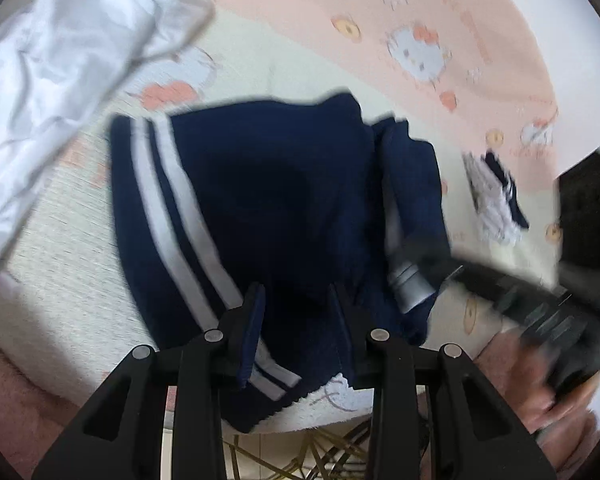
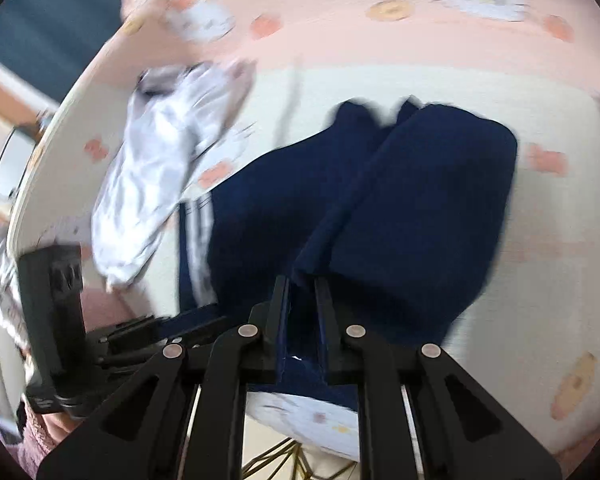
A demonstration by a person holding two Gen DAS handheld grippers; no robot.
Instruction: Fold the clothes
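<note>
Navy garment (image 1: 268,208) with white side stripes lay partly folded at near edge of table covered by pink cartoon-cat cloth (image 1: 440,4). Left gripper (image 1: 296,300) jaws stood apart over garment's near hem, gripping nothing visible. Right gripper (image 2: 302,292) jaws nearly closed, pinching navy fold. White garment (image 1: 60,72) lay crumpled toward table's left edge, just beside navy one.

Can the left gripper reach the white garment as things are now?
Probably yes. The left gripper is open above the navy garment, holding nothing, and the white garment lies uncovered to its left on the patterned cloth. Nothing stands between them. Blur leaves this uncertain.
</note>
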